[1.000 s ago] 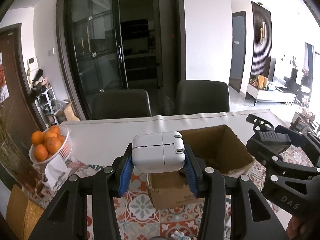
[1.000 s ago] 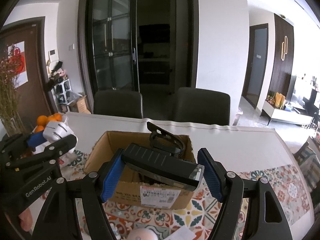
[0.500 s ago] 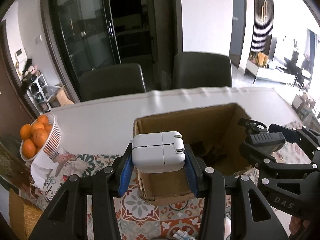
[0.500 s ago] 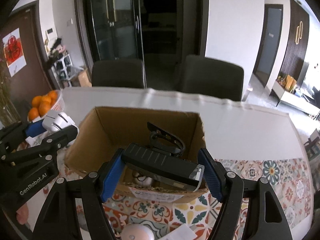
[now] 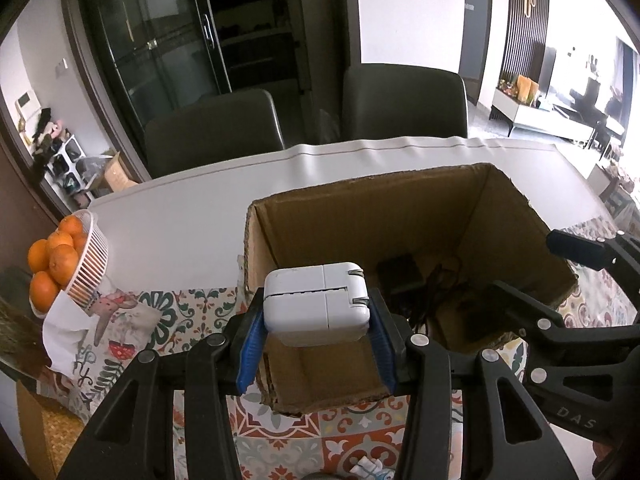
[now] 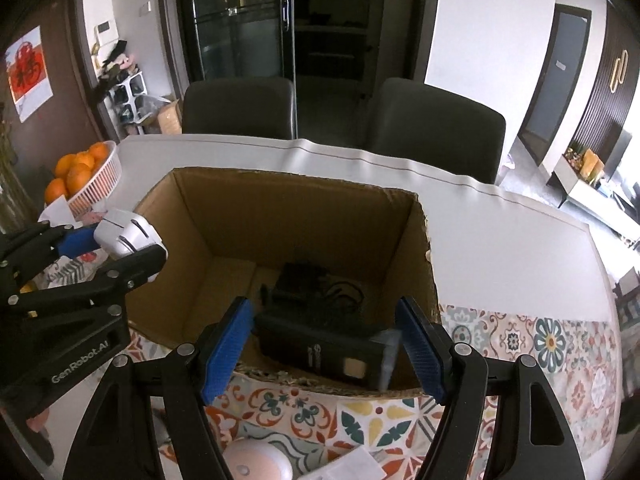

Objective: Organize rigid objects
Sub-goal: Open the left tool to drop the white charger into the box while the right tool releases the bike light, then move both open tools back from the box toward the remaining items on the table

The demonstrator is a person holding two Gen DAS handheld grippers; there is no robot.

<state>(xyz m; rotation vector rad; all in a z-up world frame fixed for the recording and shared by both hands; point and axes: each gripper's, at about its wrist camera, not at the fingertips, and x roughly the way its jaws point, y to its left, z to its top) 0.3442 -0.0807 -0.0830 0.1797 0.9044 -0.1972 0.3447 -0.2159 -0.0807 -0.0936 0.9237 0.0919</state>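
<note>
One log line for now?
left hand-held gripper: shut on white charger | right hand-held gripper: just opening, black device loose between | cardboard box below

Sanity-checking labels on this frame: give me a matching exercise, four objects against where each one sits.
Things:
1. white square power adapter
2. black rectangular device
3. oranges
4. pale round dome

Places:
A. in the white slatted basket
B. on the patterned tablecloth, in front of the brown cardboard box
C. clamped in the left tongs
D. at the box's near wall, blurred

Pairs: 1-C, 2-D, 3-A, 4-B
</note>
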